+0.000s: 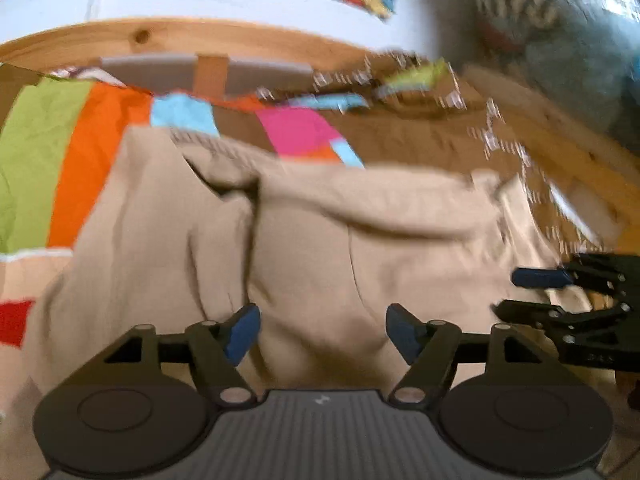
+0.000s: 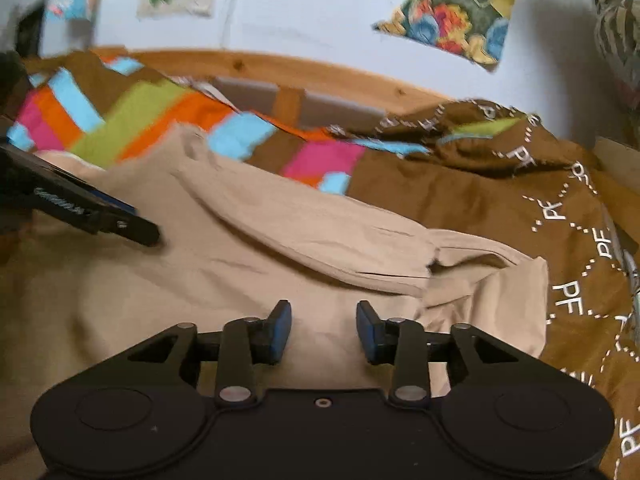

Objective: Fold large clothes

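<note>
— Where's the garment from your seat?

— The beige garment (image 1: 320,248) lies spread on the patchwork bedspread (image 1: 76,160), filling the middle of both wrist views. Through the right camera I see a sleeve (image 2: 312,240) folded across it, running from ten o'clock toward four o'clock, its cuff end near the garment's right edge.

— And your tools?

— My left gripper (image 1: 322,332) hovers over the cloth with its jaws standing wide, blue pads (image 1: 242,334) well apart and nothing between them but fabric below. My right gripper (image 2: 323,332) is parted more narrowly, and it grips nothing either; the pads do not press the cloth.

— Can each see the other?

— Yes. The right one shows at three o'clock in the left view, the left at nine o'clock in the right view. The wooden bed frame (image 2: 280,70) sits at twelve o'clock, against a pale wall (image 2: 300,12).
</note>
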Demonstrator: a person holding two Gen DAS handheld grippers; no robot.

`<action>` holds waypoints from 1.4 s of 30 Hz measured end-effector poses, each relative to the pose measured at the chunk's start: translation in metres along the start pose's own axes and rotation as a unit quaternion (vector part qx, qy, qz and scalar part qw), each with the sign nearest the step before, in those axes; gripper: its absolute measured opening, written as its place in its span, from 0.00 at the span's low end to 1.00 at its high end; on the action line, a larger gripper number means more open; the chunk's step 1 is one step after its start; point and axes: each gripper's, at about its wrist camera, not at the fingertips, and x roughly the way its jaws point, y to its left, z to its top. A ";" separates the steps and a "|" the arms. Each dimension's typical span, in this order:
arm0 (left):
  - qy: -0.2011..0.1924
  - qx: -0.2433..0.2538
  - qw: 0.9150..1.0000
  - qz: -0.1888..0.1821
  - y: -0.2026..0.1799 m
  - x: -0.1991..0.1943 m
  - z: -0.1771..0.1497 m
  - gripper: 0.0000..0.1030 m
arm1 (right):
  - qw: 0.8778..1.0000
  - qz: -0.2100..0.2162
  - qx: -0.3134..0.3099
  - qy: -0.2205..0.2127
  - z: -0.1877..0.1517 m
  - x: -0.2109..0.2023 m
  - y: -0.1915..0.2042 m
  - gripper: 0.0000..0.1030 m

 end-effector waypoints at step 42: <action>0.071 0.214 0.974 0.005 -0.089 -0.194 -0.163 0.99 | 0.996 0.028 -0.007 0.083 -0.113 -0.208 0.120 0.99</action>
